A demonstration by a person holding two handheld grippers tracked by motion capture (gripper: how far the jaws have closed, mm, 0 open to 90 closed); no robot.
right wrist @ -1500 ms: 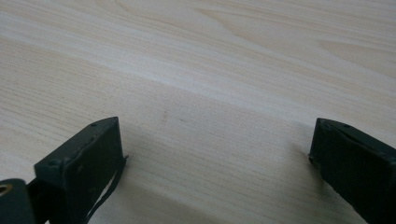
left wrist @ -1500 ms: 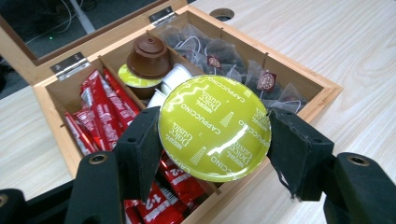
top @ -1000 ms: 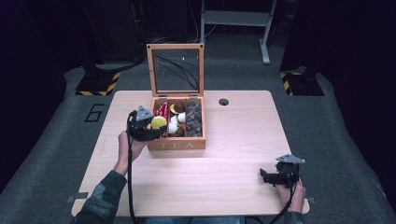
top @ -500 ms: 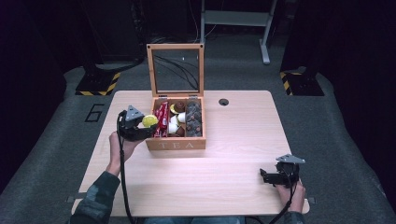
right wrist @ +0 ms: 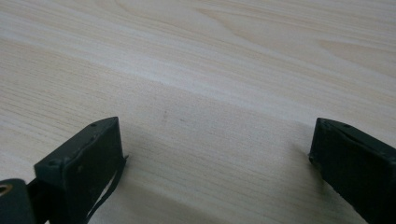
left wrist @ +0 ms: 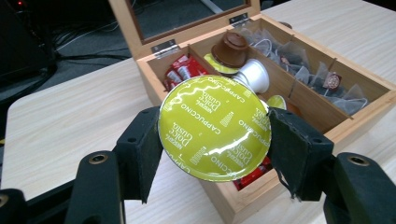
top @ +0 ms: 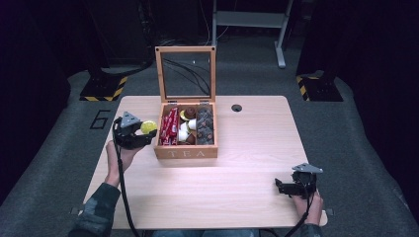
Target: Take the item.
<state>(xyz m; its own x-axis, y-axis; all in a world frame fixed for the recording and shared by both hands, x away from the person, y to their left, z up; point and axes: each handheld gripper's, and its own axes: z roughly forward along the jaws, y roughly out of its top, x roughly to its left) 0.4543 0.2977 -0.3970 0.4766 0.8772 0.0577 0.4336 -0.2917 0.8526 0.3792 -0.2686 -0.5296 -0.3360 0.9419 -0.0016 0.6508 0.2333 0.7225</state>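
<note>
A wooden tea box stands open at the table's middle, its glass lid upright. Inside lie red packets, brown and white capsules and tea bags. My left gripper is shut on a yellow-green cappuccino capsule, held just left of the box above the table. In the left gripper view the capsule's foil lid faces the camera between both jaws, with the box behind it. My right gripper rests low near the table's front right corner, open, with bare wood between its jaws.
A small round hole sits in the tabletop right of the box. Black-and-yellow striped stand feet lie on the floor beyond the table's far corners. The person's forearms come in from the bottom edge.
My left gripper has carried the yellow-green capsule leftward, from over the box's left compartment to outside its left wall. The right gripper has stayed still.
</note>
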